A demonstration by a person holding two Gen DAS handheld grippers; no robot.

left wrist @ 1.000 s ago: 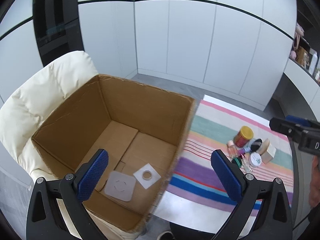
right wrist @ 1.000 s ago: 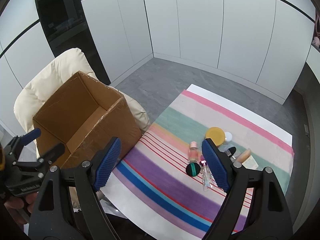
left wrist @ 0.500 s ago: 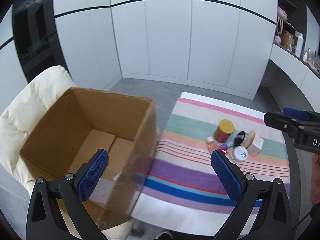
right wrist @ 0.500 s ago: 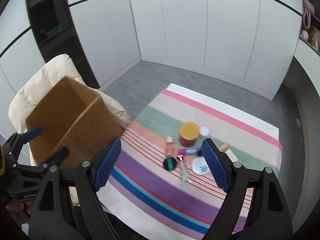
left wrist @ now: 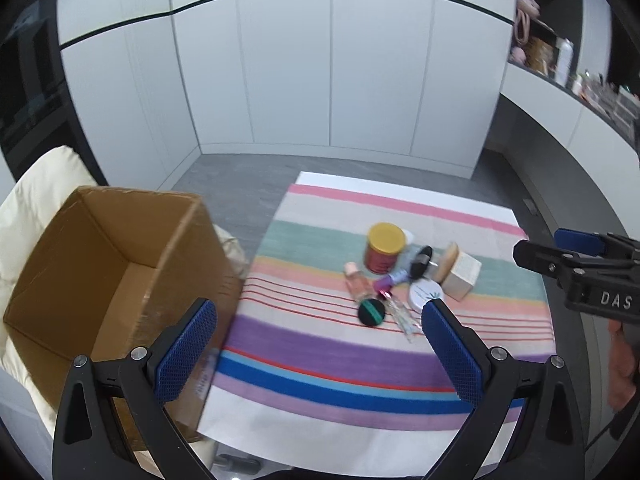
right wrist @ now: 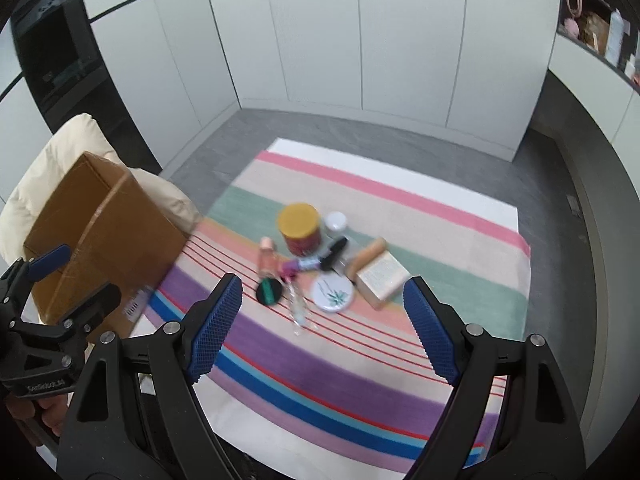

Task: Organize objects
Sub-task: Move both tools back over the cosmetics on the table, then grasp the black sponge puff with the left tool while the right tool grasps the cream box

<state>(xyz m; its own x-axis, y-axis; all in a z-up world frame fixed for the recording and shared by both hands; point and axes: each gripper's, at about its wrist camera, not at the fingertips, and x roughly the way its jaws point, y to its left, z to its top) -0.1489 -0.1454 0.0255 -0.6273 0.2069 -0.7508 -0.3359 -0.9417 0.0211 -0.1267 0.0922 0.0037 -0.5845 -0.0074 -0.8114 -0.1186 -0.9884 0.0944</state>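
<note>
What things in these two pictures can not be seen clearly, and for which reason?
- Floor of the cardboard box: left wrist view shows only part of the inside; the near wall and the left gripper cover the rest. Right wrist view shows only its outside.
- Text on the small beige box: too small and blurred.
- Small things behind the yellow-lidded jar: overlapping, blurred.
- Shelf items: at the fisheye edge, too small.

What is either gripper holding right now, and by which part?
Nothing is held. The left gripper and right gripper are both open and empty, above the striped cloth; the toiletries, including the yellow-lidded jar, lie untouched.
</note>
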